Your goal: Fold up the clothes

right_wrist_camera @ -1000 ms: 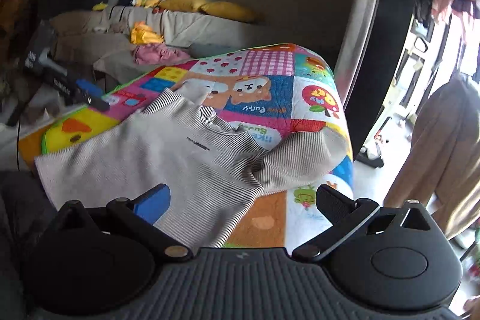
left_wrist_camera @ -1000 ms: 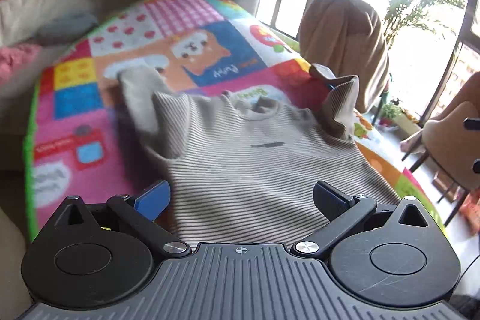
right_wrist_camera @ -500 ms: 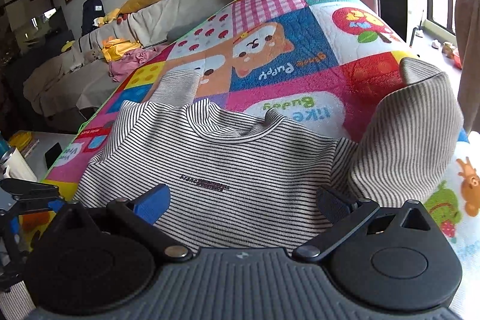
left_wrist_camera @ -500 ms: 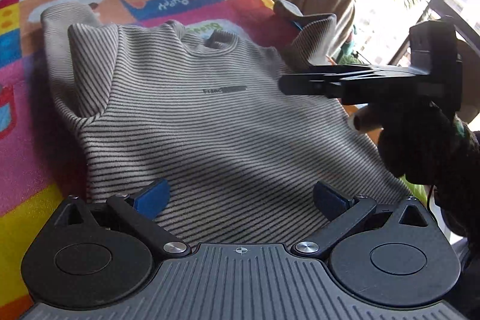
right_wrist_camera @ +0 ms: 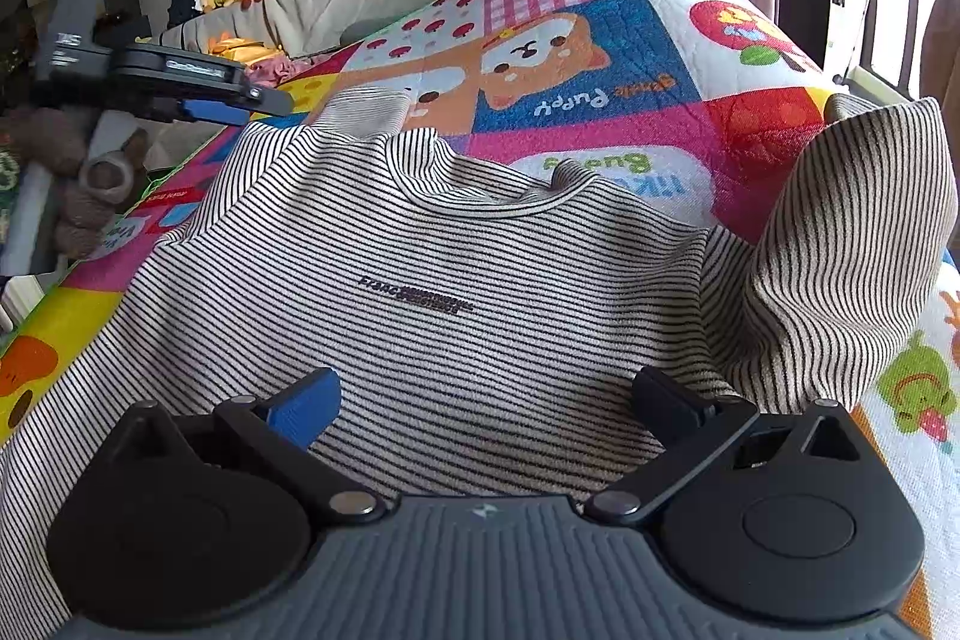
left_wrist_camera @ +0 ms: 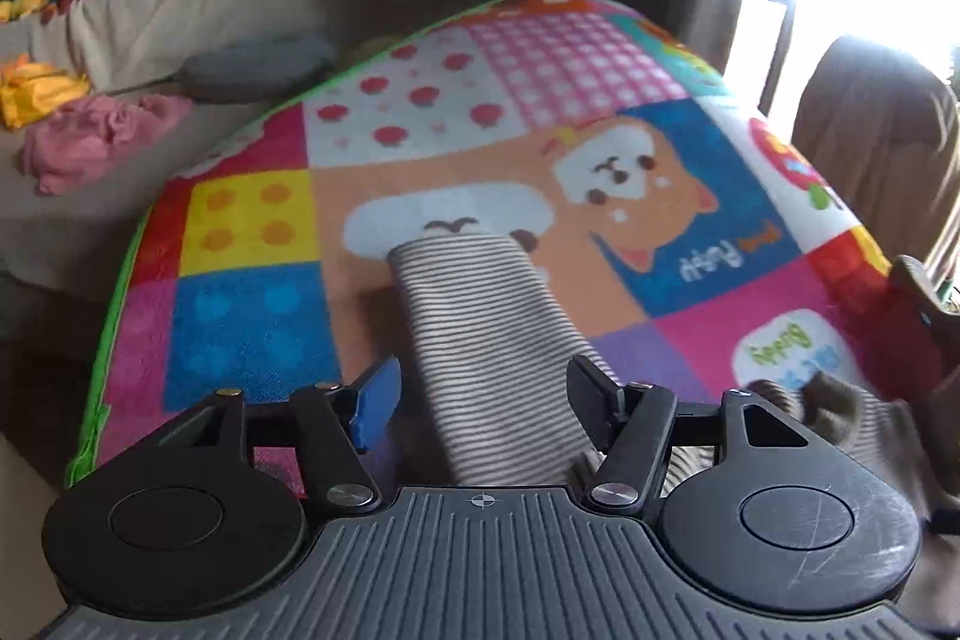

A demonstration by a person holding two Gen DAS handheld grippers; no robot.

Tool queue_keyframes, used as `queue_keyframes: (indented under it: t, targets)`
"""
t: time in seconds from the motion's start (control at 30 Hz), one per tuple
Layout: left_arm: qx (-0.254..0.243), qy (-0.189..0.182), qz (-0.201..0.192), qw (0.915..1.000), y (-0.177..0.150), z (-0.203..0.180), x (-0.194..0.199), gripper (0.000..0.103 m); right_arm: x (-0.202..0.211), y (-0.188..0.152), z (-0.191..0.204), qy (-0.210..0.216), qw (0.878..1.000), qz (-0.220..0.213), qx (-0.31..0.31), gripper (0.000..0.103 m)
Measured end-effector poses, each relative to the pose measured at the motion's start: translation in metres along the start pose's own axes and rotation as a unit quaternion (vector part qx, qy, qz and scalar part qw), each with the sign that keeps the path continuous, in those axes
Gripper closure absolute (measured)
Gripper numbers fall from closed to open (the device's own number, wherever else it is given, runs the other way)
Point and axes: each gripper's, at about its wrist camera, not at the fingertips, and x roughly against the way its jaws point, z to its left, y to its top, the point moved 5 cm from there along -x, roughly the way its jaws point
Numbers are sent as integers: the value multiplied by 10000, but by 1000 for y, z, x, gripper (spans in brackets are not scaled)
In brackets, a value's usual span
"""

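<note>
A beige and black striped long-sleeve shirt (right_wrist_camera: 468, 292) lies face up on a colourful patchwork play mat (right_wrist_camera: 600, 40). Its left sleeve (left_wrist_camera: 486, 334) stretches away across the mat, and my left gripper (left_wrist_camera: 483, 394) is open with one finger on each side of that sleeve. The left gripper also shows in the right wrist view (right_wrist_camera: 228, 100), hovering by the shirt's left shoulder. My right gripper (right_wrist_camera: 480, 400) is open and empty, low over the shirt's chest. The right sleeve (right_wrist_camera: 840, 244) is bunched and folded up at the mat's right edge.
A sofa (left_wrist_camera: 150, 22) with yellow cushions and pink clothes (left_wrist_camera: 96, 136) stands behind the mat. A brown draped chair (left_wrist_camera: 876, 130) is at the right by a bright window. Stuffed toys (right_wrist_camera: 90, 184) lie off the mat's left edge.
My left gripper has swung left from the shirt's body to the left sleeve, which now lies between its fingers. My right gripper has moved closer in over the chest.
</note>
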Motion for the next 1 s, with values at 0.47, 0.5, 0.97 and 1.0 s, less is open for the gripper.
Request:
queue_keyframes:
  t: [0.47,0.5,0.97,1.0]
  targets:
    - [-575,318,7,9978,1,-16,-40,94,3,0,-6,130,9998,-84,-148,0]
    - [-660,330,-64,9973,0,-16,-33,95,3,0,-6,144,9997,-88,-167,0]
    - [22,1662,-704,9836,-47,108,106,93,-1,9,-17,427,9978,98,-503,0]
    - [74,1637,-734,9837,-50,111,111,93,-2,9,-15,394,9983,130,-421,0]
